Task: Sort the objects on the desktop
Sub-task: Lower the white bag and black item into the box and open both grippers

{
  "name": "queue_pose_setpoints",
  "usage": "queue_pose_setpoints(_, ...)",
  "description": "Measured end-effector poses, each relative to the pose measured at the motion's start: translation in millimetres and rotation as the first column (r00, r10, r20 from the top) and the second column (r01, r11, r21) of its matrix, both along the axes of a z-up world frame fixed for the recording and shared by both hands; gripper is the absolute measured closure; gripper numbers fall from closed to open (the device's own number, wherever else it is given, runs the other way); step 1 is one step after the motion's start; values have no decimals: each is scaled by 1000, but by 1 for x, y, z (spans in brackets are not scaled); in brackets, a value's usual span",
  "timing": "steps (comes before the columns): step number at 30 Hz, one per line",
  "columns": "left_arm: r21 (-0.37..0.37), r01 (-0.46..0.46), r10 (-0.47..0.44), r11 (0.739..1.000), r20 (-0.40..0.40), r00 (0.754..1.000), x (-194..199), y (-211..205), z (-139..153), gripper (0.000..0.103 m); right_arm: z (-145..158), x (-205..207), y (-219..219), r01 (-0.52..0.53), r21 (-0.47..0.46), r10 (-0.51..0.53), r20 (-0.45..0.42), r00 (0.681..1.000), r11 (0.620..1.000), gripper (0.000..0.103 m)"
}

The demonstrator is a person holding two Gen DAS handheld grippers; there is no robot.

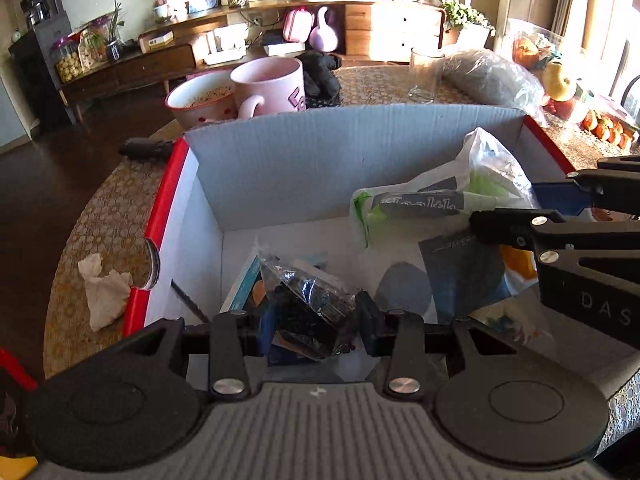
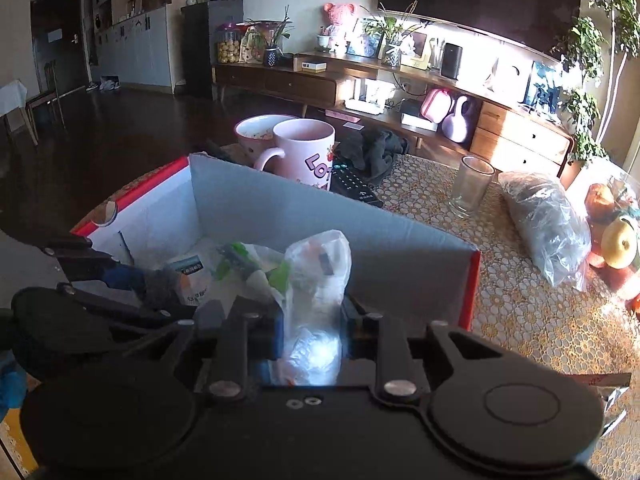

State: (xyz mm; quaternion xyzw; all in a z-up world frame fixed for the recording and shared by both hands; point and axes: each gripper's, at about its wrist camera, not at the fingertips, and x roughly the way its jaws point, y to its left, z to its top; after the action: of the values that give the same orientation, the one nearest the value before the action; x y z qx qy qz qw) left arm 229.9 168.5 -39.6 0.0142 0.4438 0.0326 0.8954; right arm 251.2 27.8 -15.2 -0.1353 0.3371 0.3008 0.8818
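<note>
Left wrist view: the left gripper point(image 1: 316, 330) is clamped on a dark crinkled packet point(image 1: 308, 304), held above the floor of the open box point(image 1: 320, 152) near its left wall. The packet's long axis tilts away from the camera. Bare floor lies just ahead; the red left rim point(image 1: 166, 200) is close.

Right wrist view: the right gripper point(image 2: 312, 332) pinches a clear plastic bag point(image 2: 318, 276) standing upright between its jaws, over the box's right half. The box's right corner point(image 2: 474, 288) is near; a pink mug point(image 2: 306, 152) stands beyond the far wall.
</note>
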Motion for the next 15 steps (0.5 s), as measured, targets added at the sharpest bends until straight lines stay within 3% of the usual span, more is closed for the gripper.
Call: queue_pose_setpoints(15, 78, 30, -23, 996, -96, 995, 11, -11, -6, 61, -6, -4, 4, -36, -38, 37, 24, 999, 999, 71)
